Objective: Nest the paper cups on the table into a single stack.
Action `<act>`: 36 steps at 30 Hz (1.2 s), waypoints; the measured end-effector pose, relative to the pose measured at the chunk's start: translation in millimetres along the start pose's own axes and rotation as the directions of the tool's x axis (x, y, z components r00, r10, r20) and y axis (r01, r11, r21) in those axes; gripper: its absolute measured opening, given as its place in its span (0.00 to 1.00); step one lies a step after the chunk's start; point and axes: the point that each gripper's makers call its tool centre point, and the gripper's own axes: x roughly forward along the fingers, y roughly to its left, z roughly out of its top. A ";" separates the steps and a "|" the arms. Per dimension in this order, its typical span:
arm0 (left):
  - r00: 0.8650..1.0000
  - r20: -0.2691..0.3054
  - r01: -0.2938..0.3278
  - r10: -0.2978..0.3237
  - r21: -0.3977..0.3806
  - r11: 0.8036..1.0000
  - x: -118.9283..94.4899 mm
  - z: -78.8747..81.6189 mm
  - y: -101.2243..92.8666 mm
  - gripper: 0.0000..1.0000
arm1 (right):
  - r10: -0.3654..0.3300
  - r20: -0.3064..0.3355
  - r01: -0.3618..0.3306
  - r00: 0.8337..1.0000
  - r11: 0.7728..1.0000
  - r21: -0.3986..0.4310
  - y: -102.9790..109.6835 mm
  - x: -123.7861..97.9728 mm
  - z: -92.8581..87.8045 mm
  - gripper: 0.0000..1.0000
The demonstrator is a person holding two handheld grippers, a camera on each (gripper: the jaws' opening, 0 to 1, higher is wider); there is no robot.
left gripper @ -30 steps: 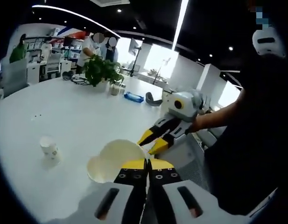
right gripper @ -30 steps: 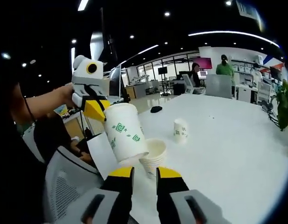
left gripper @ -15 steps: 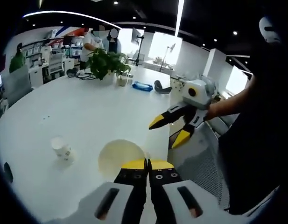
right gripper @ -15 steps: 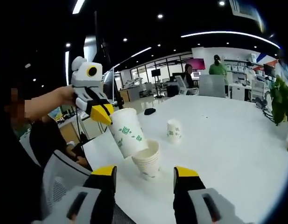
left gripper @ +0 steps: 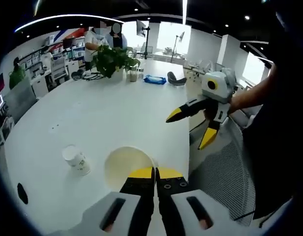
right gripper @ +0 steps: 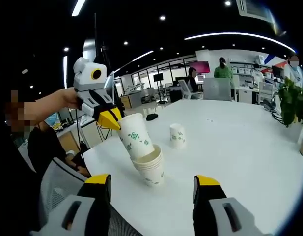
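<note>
Cup (right gripper: 134, 141), white paper w/ green print, held tilted by its rim in the left tongs (right gripper: 112, 119), its base entering the top of the cup stack (right gripper: 150, 169) on the white desk (right gripper: 239, 152). In the right gripper view, the left tongs' yellow tips are clenched on the cup's rim, a person's hand behind them. The stack stands near the desk edge, nearest the camera; a mesh chair back (right gripper: 55, 182) sits below-left of it. A single cup (right gripper: 177, 135), upside down, stands apart from the stack, further in on the desk.

Right tongs (right gripper: 153, 187) released: jaws spread wide, nothing between them, stack seen through the gap.

Left gripper view: left tongs (left gripper: 155, 173) w/ jaws pressed together on the rim of the held cup (left gripper: 125, 164), its open mouth facing the camera. Single cup (left gripper: 77, 159) stands to the left on the desk (left gripper: 92, 113). Right tongs (left gripper: 194, 129) enter from the right, jaws apart, above the desk edge. Far side of desk: potted plant (left gripper: 113, 59), blue tray (left gripper: 155, 79), dark object (left gripper: 176, 79).
</note>
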 end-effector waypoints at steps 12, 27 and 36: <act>0.997 -0.080 -0.003 0.007 0.050 0.999 19.0 -11.2 5.5 0.00 | -0.002 -0.011 0.002 1.000 1.000 0.016 -0.6 -0.9 -6.4 0.66; 0.985 -0.163 0.070 -0.057 0.075 0.995 44.6 -24.3 0.2 0.00 | -0.011 -0.030 0.012 0.999 1.000 0.026 -1.4 -1.1 -12.9 0.64; 0.979 -0.178 0.108 -0.097 0.054 0.993 55.2 -30.6 1.4 0.01 | -0.020 -0.037 0.021 0.999 0.999 0.027 -3.3 -1.4 -16.7 0.64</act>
